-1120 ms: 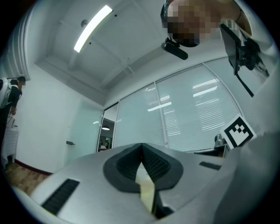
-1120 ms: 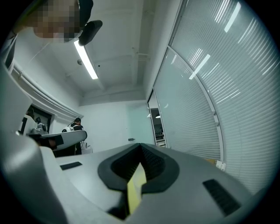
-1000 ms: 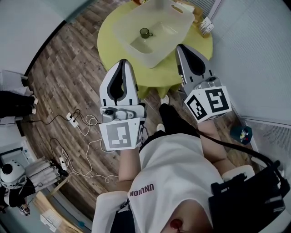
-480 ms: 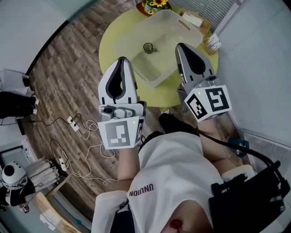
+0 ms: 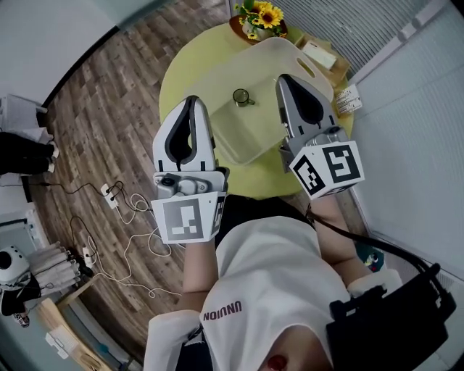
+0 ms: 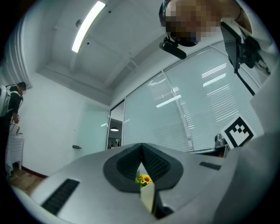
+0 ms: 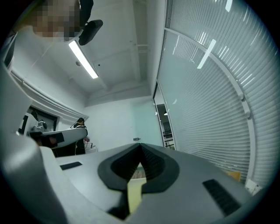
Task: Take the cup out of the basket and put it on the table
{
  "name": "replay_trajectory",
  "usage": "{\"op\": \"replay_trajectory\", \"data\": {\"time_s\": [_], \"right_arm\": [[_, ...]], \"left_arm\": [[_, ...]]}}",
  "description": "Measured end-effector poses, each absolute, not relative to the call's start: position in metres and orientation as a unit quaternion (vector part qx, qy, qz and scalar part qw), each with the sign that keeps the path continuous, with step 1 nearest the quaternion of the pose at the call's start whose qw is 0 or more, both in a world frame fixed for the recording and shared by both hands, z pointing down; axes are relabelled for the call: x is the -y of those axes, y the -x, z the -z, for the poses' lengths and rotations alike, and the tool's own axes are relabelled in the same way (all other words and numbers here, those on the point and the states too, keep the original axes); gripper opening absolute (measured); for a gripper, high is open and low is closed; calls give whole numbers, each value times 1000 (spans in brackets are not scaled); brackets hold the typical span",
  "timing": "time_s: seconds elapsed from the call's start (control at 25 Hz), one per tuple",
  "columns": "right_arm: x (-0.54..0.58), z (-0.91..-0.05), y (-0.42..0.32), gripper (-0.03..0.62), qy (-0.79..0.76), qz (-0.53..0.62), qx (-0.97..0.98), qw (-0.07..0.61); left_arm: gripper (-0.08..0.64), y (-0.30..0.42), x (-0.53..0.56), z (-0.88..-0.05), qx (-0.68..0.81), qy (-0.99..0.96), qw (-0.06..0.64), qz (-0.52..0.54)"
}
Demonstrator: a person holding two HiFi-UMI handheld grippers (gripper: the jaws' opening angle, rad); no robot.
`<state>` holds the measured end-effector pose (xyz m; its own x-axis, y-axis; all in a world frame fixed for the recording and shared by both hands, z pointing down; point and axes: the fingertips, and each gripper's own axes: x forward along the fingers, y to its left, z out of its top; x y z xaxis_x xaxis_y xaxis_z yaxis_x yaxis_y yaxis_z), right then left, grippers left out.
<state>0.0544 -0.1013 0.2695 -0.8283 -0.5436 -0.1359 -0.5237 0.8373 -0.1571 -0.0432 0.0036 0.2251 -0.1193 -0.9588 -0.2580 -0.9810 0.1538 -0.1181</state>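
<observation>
A round yellow-green table (image 5: 190, 72) stands on a wood floor (image 5: 109, 109). On it sit a clear plastic basket (image 5: 250, 139), sunflowers (image 5: 262, 16) at the far edge, a tan box (image 5: 319, 54) beside the basket, and what may be a small carton (image 5: 349, 98) at the right rim. On the floor lie cables (image 5: 138, 217).

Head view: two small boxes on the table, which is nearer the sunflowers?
The pale flat box behind the basket's far end. The other box, white with dark print, sits farther off at the table's right edge.

Left gripper (image 5: 190, 101) and right gripper (image 5: 285, 78) are grey with black-lined jaws and marker cubes (image 5: 330, 168); the shirt (image 5: 268, 282) is white.
</observation>
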Motion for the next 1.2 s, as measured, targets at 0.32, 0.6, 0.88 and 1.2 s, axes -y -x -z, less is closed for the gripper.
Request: {"op": "replay_trajectory", "data": {"time_s": [0.32,0.6,0.88,1.2], "right_arm": [[119,-267,-29,18,261,58,-960,78],[143,-278,-5,18,269,73,-959,57],[178,-316,14,20,288,114,-951,15],[209,-365,30,20,310,131,-940,-60]], "left_arm": [[14,56,20,-223,-750,649,121,-36],[14,75,47,-214,-731,668,134,-44],[14,97,77,-226,-705,699,118,-41],[14,109,108,-252,-669,737,80,-44]]}}
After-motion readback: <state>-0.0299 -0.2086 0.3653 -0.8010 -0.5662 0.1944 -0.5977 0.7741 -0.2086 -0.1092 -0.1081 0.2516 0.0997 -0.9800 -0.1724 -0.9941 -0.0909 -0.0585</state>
